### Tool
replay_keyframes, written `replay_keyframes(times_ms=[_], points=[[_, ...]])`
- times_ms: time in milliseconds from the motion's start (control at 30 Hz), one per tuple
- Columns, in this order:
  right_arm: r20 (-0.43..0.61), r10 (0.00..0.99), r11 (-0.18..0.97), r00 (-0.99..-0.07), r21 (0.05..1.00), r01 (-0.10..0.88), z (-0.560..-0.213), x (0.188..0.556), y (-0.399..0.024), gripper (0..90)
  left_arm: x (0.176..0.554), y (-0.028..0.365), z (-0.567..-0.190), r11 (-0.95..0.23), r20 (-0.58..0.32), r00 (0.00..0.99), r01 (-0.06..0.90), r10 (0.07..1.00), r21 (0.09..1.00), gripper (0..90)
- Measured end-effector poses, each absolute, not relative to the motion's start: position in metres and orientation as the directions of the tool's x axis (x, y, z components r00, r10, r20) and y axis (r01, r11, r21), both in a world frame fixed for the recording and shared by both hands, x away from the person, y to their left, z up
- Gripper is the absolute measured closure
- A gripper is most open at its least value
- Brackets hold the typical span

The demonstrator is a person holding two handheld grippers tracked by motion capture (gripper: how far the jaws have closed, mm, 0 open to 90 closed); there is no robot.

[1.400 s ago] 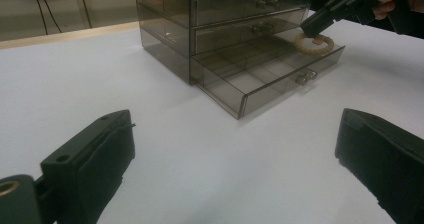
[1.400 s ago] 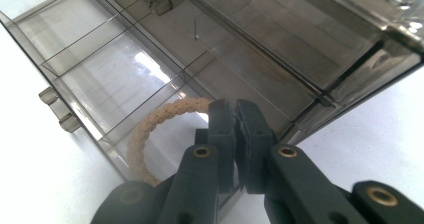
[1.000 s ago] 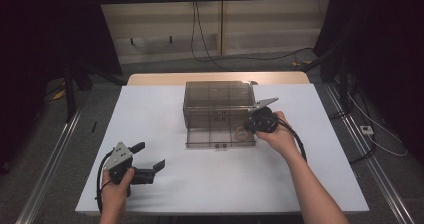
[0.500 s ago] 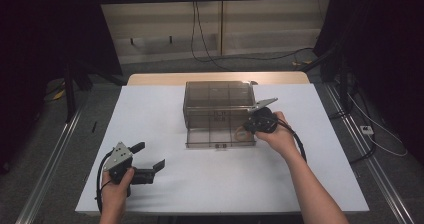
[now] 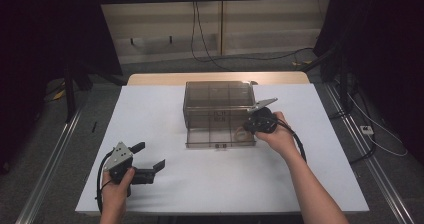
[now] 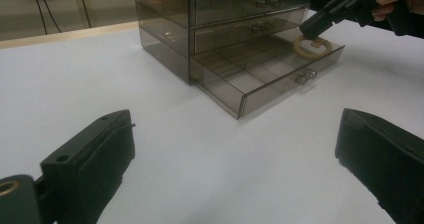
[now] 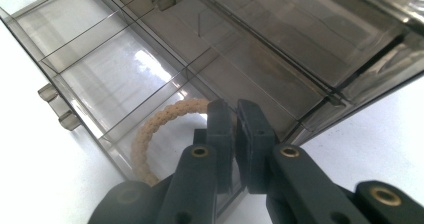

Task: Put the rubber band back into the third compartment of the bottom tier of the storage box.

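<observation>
A smoky see-through drawer cabinet (image 5: 215, 101) stands mid-table with its bottom drawer (image 5: 220, 136) pulled out toward me. My right gripper (image 5: 248, 129) reaches into the drawer's right end, shut on a beige rope ring (image 5: 240, 132). In the right gripper view the jaws (image 7: 234, 109) stand almost together on the ring (image 7: 160, 121), which curves off to the left above the drawer floor. The left gripper view shows that ring (image 6: 312, 48) at the tip of the right gripper (image 6: 307, 31), over the drawer (image 6: 260, 91). My left gripper (image 5: 150, 154) rests open at the front left, with nothing between its jaws (image 6: 235, 149).
The white table top (image 5: 320, 174) carries the cabinet, whose upper drawers (image 6: 235, 6) are closed. Bare wood shows at the table's far edge (image 5: 215, 78). Cables lie on the floor behind and to the right, and metal rails run along both sides.
</observation>
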State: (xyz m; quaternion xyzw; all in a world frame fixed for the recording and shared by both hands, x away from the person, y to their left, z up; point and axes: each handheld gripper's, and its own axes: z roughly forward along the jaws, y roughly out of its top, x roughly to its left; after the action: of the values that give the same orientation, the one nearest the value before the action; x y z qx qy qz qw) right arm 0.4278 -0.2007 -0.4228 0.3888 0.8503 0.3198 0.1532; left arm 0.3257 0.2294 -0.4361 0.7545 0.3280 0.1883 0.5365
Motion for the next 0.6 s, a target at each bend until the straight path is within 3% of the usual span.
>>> replay_keyframes(times_ms=[600], points=[[-0.014,0.756,0.498,-0.654,0.661,0.561,-0.4242,0.4276,-0.1999,82.4,0.3256,0.2298,-0.436,-0.212,-0.064,0.713,0.291,0.698,0.933,2.7]])
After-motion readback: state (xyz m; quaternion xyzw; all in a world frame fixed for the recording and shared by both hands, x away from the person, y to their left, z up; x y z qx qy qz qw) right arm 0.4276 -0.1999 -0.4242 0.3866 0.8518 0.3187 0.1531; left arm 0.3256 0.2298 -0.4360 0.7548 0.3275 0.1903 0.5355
